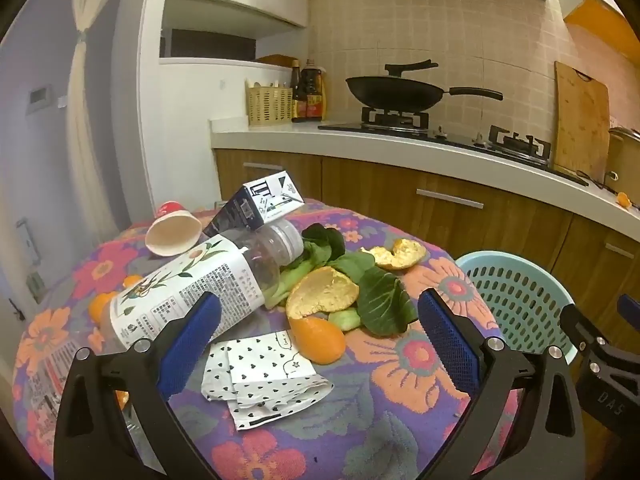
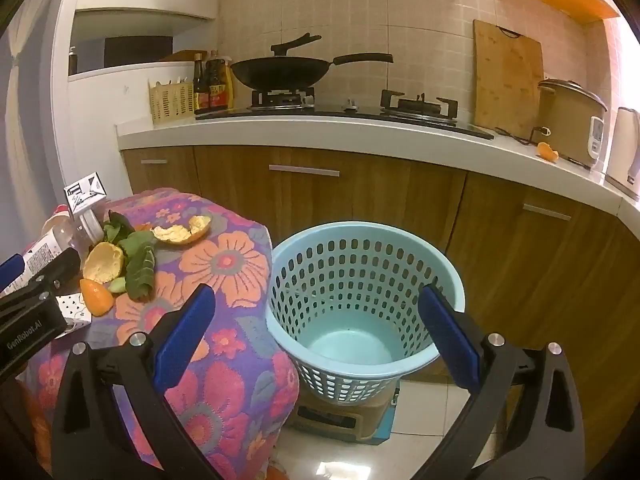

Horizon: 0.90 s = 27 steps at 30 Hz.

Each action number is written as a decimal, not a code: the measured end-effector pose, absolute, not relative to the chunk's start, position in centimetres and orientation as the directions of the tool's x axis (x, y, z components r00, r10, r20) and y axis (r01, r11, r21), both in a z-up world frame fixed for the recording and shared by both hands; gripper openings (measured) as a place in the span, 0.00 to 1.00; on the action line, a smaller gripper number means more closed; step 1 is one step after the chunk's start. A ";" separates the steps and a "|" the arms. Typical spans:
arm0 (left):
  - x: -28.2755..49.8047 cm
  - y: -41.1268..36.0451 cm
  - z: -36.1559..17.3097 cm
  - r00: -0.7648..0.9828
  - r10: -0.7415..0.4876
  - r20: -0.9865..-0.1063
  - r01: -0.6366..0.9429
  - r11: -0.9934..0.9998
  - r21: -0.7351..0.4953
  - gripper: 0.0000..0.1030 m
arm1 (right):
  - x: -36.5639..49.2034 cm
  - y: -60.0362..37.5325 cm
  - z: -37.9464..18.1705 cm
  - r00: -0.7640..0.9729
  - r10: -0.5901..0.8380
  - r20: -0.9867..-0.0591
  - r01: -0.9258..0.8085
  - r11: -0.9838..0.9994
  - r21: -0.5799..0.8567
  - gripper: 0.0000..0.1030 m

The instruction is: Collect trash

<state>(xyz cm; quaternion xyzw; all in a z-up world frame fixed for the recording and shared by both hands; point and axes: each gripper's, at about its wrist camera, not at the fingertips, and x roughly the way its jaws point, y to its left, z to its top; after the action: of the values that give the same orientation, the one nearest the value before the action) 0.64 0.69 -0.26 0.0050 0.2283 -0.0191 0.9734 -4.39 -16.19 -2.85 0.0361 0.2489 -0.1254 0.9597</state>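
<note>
Trash lies on a table with a flowered cloth: a clear plastic bottle on its side, a milk carton, a paper cup, orange peels, green leaves and a dotted paper napkin. My left gripper is open and empty above the napkin and peels. A light blue perforated basket stands empty beside the table, also in the left wrist view. My right gripper is open and empty, hovering in front of the basket.
A kitchen counter runs behind, with a wok on a gas stove, sauce bottles, a cutting board and a rice cooker. The basket rests on a box on a tiled floor.
</note>
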 end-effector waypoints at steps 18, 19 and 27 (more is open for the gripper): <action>-1.9 5.3 0.5 0.874 0.208 -0.439 -0.225 0.974 0.014 0.93 | -4.3 -11.9 -1.7 0.884 -0.110 -0.454 0.139 0.990 0.030 0.93; -2.1 5.7 0.5 0.869 0.224 -0.441 -0.240 0.971 0.021 0.93 | -4.3 -11.6 -1.6 0.885 -0.101 -0.454 0.130 0.991 0.034 0.93; -3.3 8.4 0.6 0.857 0.267 -0.440 -0.293 0.956 0.009 0.93 | -3.7 -8.3 -1.8 0.885 -0.050 -0.462 0.065 0.998 0.017 0.93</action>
<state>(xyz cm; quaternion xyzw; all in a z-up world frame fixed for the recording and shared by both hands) -3.26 8.37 0.63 -0.0293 0.2239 0.1454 0.9633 -3.66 -8.33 -1.81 0.0161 0.2375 -0.0298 0.9708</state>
